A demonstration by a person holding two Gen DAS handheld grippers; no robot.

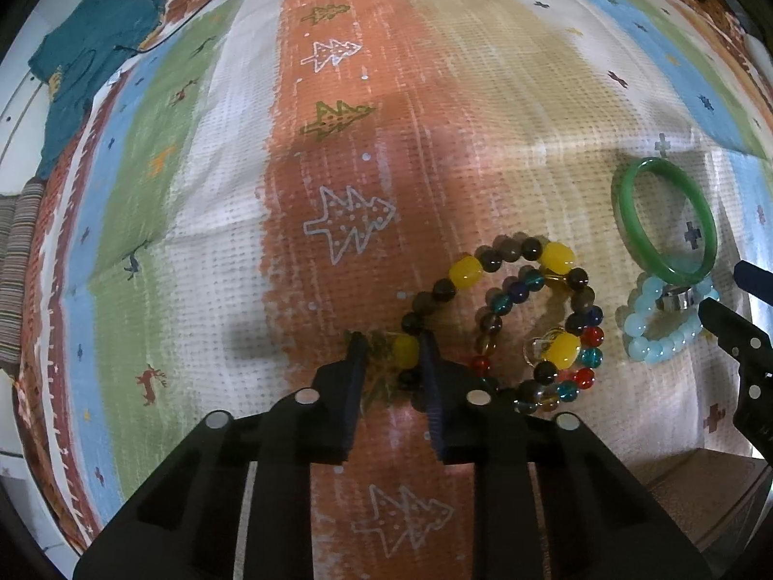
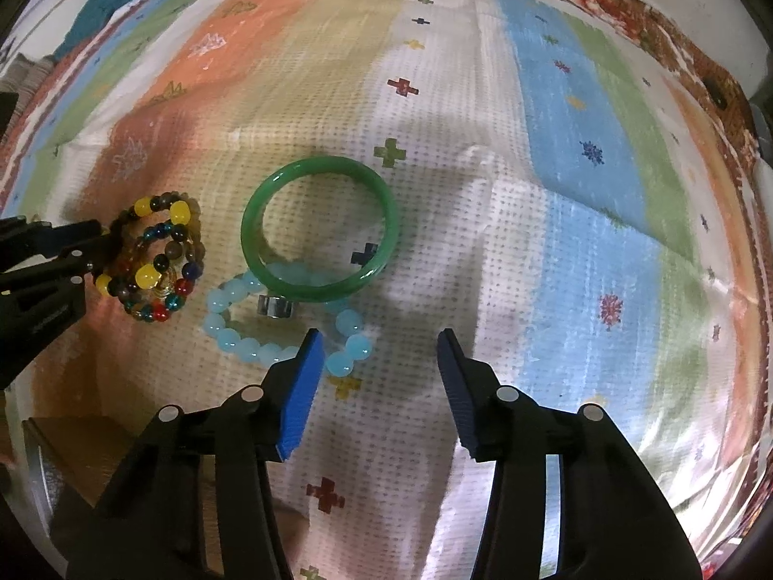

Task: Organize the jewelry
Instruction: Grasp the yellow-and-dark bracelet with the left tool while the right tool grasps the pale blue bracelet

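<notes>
A bracelet of dark and yellow beads (image 1: 507, 299) lies on the patterned cloth, with a multicoloured bead bracelet (image 1: 541, 338) inside it. My left gripper (image 1: 391, 343) is closed down around a yellow bead (image 1: 405, 351) of the dark bracelet; both bracelets also show in the right wrist view (image 2: 154, 261). A green bangle (image 2: 319, 232) leans on a light blue bead bracelet (image 2: 285, 324) with a silver ring (image 2: 275, 307) under it. My right gripper (image 2: 379, 343) is open and empty just in front of the blue bracelet.
The striped patterned cloth (image 1: 338, 169) covers the whole surface. A teal garment (image 1: 92, 48) and a black cable lie at the far left. A brown box edge (image 1: 700, 488) shows at the near right, and in the right wrist view (image 2: 72, 454).
</notes>
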